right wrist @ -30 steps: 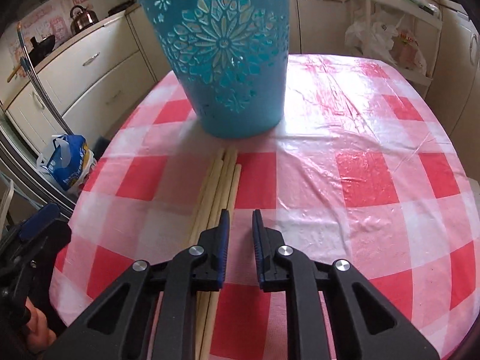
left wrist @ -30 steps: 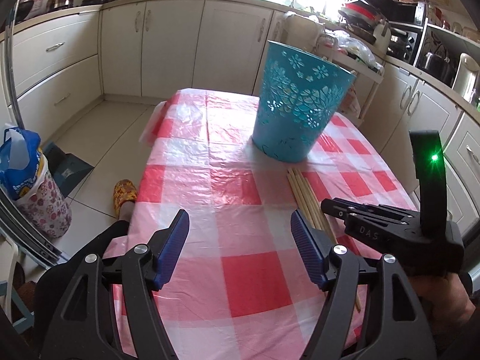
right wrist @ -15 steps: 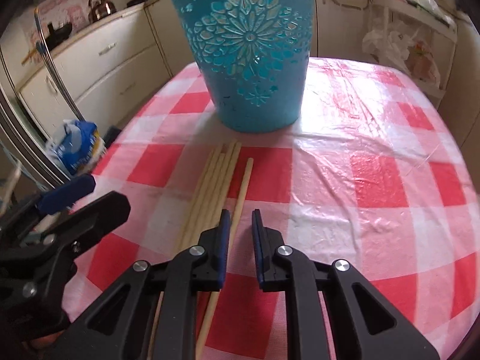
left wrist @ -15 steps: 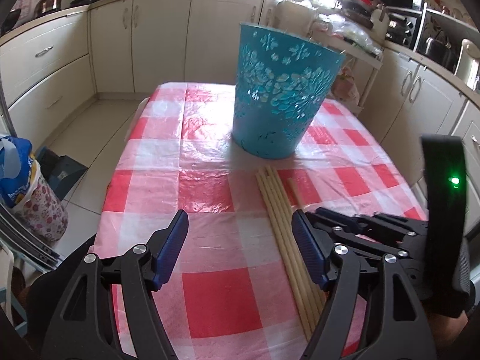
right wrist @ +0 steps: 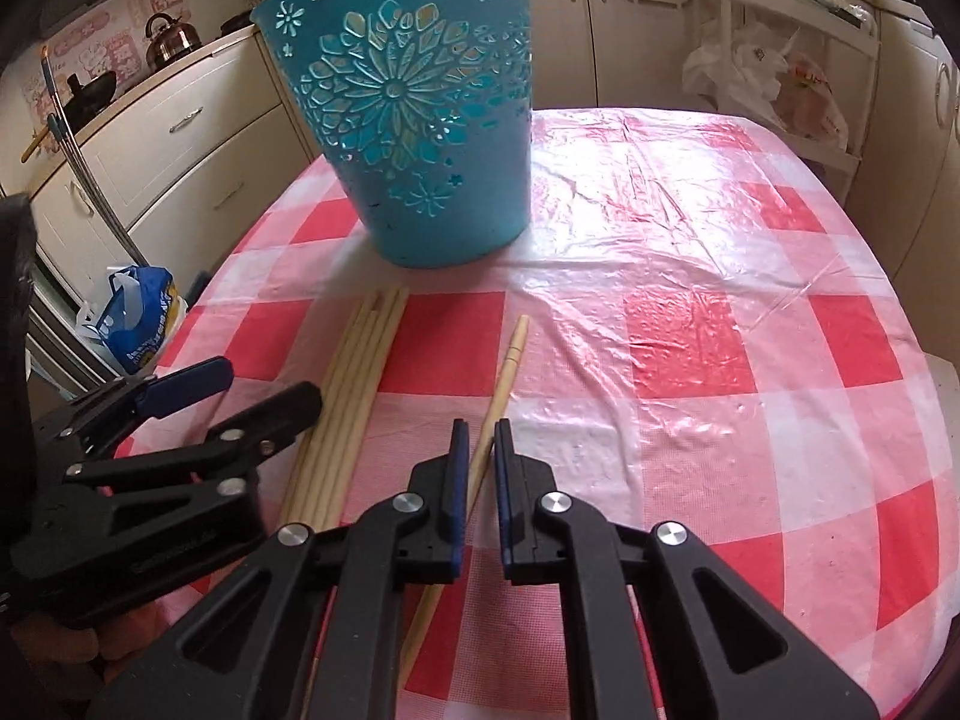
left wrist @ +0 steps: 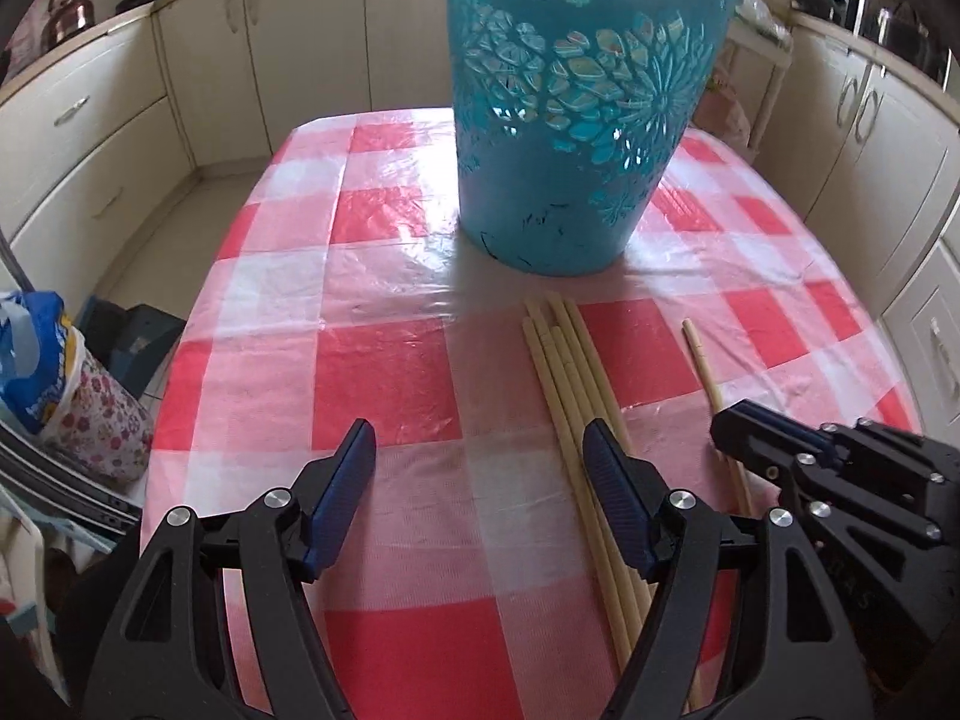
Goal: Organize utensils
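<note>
Here, right gripper (right wrist: 478, 441): jaws nearly closed, a single chopstick (right wrist: 501, 377) running between them; whether the pads actually pinch it, cannot tell. Left gripper (left wrist: 480, 456): jaws spread wide, nothing between them, just left of the chopstick bundle (left wrist: 570, 372). Bundle lies on the checked cloth (left wrist: 384, 384), near the blue basket (left wrist: 576, 120); single stick apart to its right.

The left gripper (left wrist: 479, 471) is hovering with fingers spread wide. The right gripper (right wrist: 478, 456) is sitting alongside, fingers nearly closed, both pointing forward.
</note>
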`<state>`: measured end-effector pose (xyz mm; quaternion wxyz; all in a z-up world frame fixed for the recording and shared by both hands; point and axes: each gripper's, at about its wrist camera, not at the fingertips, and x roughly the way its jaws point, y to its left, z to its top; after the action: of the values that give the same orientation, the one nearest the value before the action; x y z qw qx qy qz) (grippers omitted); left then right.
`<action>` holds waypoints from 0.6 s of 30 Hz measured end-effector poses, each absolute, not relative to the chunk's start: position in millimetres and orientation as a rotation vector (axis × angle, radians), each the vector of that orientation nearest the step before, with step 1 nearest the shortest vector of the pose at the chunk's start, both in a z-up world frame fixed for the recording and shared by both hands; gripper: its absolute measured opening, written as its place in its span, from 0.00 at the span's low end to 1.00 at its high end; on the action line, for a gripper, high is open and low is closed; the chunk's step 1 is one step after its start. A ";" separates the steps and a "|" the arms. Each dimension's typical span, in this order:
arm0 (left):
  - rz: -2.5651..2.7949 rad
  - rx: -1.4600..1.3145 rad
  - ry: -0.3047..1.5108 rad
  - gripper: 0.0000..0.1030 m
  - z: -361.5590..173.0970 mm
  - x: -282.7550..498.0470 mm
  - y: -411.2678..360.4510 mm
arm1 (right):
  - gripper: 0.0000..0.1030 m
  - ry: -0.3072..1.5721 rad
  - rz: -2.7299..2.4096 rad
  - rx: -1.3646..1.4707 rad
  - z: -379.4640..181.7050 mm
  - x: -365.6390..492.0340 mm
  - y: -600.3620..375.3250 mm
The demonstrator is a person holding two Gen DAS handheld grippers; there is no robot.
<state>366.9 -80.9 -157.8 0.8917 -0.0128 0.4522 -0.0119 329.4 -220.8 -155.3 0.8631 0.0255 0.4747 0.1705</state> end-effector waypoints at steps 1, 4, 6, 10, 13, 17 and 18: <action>-0.027 -0.018 0.942 0.66 -158.1 369.0 -82.3 | 0.09 0.996 0.359 0.055 -156.0 330.3 -220.3; -0.014 -0.033 0.953 0.61 -157.5 371.9 -79.2 | 0.09 0.996 0.354 0.061 -156.0 331.2 -221.7; -0.015 -0.034 0.953 0.60 -156.8 371.6 -77.3 | 0.09 0.996 0.351 0.068 -156.2 332.0 -223.4; -0.020 -0.003 0.952 0.60 -155.8 371.3 -81.0 | 0.09 0.994 0.350 0.063 -156.5 331.7 -223.0; -0.019 0.076 0.953 0.59 -158.9 374.1 -92.4 | 0.09 0.993 0.351 0.063 -156.7 331.4 -222.9; -0.116 0.116 0.964 0.35 -156.3 375.5 -98.6 | 0.09 0.993 0.347 0.051 -156.6 332.1 -222.8; -0.158 0.136 0.967 0.26 -155.4 375.2 -100.2 | 0.09 0.992 0.343 0.046 -156.4 332.0 -222.6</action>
<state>375.2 -100.2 -155.4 0.8803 0.0654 0.4638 -0.0756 332.0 -222.6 -156.4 0.8651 0.0222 0.4737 0.1636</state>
